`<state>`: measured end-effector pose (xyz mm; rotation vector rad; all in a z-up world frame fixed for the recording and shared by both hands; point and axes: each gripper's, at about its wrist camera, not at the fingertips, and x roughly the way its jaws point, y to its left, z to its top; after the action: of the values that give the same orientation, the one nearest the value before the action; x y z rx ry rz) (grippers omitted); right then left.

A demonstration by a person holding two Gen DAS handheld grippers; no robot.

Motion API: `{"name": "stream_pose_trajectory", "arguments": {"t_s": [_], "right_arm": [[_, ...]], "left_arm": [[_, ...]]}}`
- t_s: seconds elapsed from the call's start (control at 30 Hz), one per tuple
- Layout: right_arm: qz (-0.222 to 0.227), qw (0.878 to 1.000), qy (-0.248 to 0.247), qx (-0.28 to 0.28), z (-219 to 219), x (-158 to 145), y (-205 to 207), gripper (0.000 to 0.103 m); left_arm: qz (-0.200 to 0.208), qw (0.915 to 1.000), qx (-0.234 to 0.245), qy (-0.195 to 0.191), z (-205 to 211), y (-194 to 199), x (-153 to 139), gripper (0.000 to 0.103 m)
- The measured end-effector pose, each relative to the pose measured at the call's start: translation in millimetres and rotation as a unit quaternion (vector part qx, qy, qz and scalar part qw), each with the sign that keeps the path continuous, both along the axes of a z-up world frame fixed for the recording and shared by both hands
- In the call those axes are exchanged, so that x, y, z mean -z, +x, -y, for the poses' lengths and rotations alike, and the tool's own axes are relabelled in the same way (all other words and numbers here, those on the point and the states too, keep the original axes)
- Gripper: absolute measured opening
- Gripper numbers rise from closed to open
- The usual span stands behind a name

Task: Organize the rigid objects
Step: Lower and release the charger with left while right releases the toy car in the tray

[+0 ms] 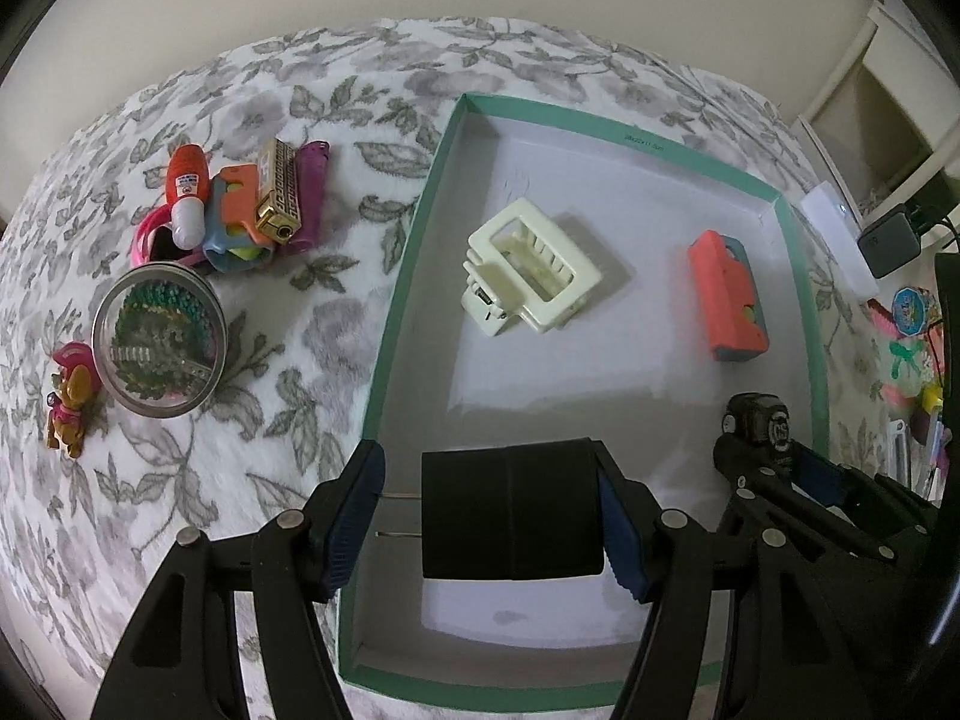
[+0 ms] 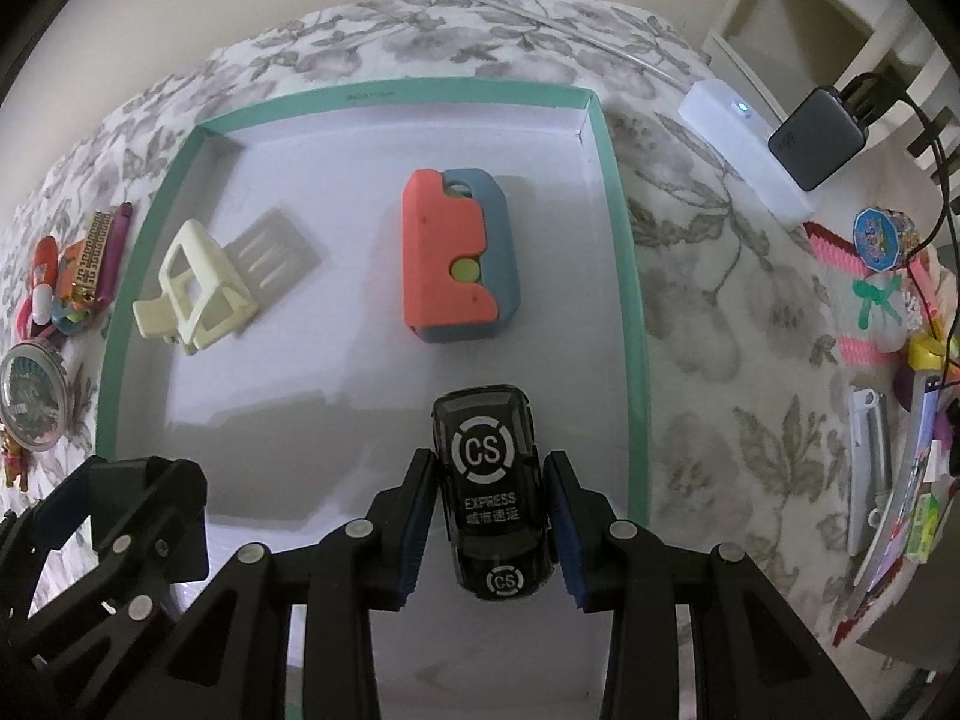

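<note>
The black toy car (image 2: 492, 492) is sitting between the pads of the right gripper (image 2: 489, 516), at 6 o'clock in the right wrist view, and the gripper is pinching its sides and holding it low over the white floor of the green-edged box (image 2: 630, 276). I judge it is being lowered there to be put away. The left gripper (image 1: 492, 516) is holding a black wallet-like block (image 1: 510, 510) in the same box; its jaws are standing wide, with only the right pad clearly touching, so I cannot tell if it is gripping. Toward 12 o'clock, a cream hair clip (image 1: 528, 264) and an orange-and-blue toy (image 2: 459, 258) are already lying inside. Outside, at 9 o'clock on the flowered bedspread (image 1: 300, 360), a round tin (image 1: 159, 339) and small toys (image 1: 240, 210) are waiting.
</note>
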<state>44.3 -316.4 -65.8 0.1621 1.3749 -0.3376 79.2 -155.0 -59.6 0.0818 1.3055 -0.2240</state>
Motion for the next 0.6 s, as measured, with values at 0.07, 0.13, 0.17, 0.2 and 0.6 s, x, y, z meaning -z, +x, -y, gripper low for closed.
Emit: {"name": "stream_pose_trajectory", "arguments": {"t_s": [0.07,0.13,0.17,0.2,0.6], "right_arm": [[0.001,1.000,-0.003,0.001,0,-2,2,0.047],[0.003,1.000,-0.009,0.002,2,-6,2,0.053],[0.006,1.000,-0.008,0.003,2,-8,2,0.053],[0.008,1.000,-0.007,0.004,2,-10,2,0.053],[0.049,0.998,-0.031,-0.004,1,-52,-5,0.062]], "left_arm": [[-0.001,1.0000,-0.002,-0.001,-1,1,-1,0.068],[0.000,1.0000,-0.005,-0.007,-2,1,-4,0.068],[0.000,0.9999,-0.005,-0.010,-3,1,-6,0.068],[0.001,0.9999,-0.006,-0.011,-3,1,-7,0.068],[0.027,0.9988,-0.010,-0.040,-7,1,-32,0.073]]}}
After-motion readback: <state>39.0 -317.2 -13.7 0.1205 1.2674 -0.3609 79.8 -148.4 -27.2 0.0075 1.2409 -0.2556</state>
